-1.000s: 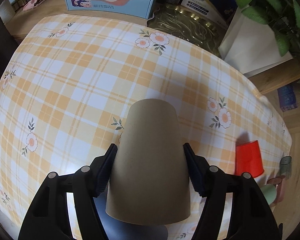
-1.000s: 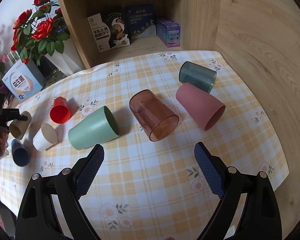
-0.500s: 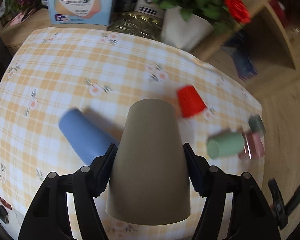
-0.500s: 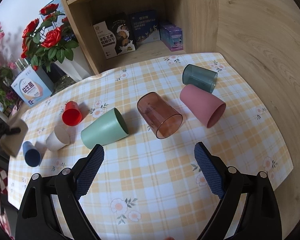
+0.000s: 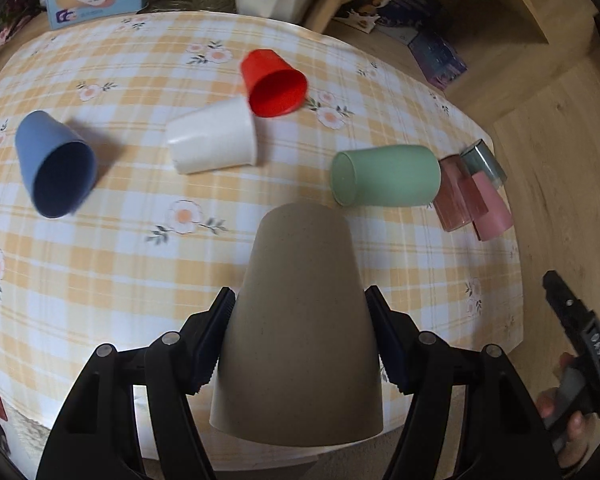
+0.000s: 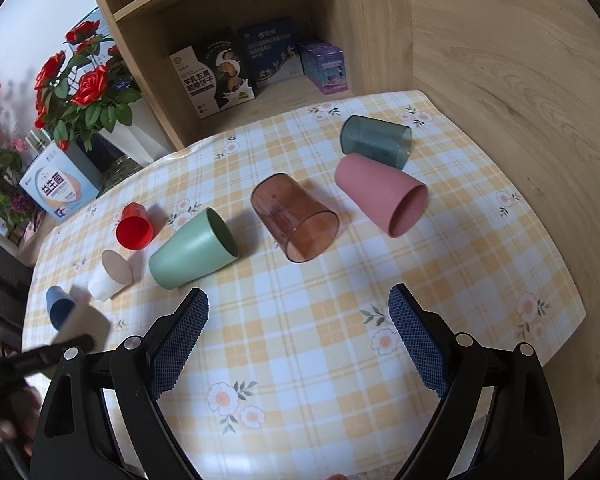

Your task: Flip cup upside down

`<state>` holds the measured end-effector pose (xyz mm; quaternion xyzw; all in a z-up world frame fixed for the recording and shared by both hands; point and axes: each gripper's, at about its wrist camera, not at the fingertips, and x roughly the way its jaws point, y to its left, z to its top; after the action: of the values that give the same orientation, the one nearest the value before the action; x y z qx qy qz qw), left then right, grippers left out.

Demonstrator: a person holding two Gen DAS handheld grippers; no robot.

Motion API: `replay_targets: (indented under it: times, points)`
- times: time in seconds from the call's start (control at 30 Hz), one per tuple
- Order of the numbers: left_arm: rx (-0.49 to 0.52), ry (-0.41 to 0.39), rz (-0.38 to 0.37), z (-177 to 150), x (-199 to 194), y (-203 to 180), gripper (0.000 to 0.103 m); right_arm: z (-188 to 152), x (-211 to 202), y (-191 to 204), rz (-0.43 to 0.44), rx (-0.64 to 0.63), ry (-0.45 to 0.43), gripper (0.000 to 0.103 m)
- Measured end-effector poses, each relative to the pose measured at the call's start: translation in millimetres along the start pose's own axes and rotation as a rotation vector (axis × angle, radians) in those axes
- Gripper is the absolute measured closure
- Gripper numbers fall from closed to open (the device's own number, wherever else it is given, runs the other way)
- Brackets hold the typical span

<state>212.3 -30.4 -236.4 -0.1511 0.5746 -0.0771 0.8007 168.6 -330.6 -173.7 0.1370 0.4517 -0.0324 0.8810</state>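
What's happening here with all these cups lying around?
A person holds a two-finger gripper in each hand. The left gripper is clamped on a beige cup, held above the checked tablecloth with its base pointing away from the camera. The right gripper is open and empty over the table. The other cups, among them blue, white, red and green, all lie on their sides.
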Motion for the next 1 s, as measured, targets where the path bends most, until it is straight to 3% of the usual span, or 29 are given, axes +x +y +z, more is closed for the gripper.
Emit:
replay_targets:
  times: [0.2,0.3,0.57,1.0]
  points:
    - [0.055,0.059,-0.005,-13.9,40.5,-35.2,0.04,-1.8,-3.2,-12.4,-0.012,0.008,-0.002,0.014]
    - [0.117,0.035,0.01,-20.9,44.6,-53.3,0.04,-4.4,-4.2,-18.0,-0.014,0.016,-0.002,0.014]
    - [0.078,0.16,-0.035,-39.8,73.4,-58.0,0.042,-7.9,-4.9,-28.6,-0.025,0.032,0.003,0.014]
    - [0.089,0.182,-0.096,-43.0,79.2,-67.8,0.041,-16.7,-0.1,-27.8,-0.035,0.02,0.037,0.014]
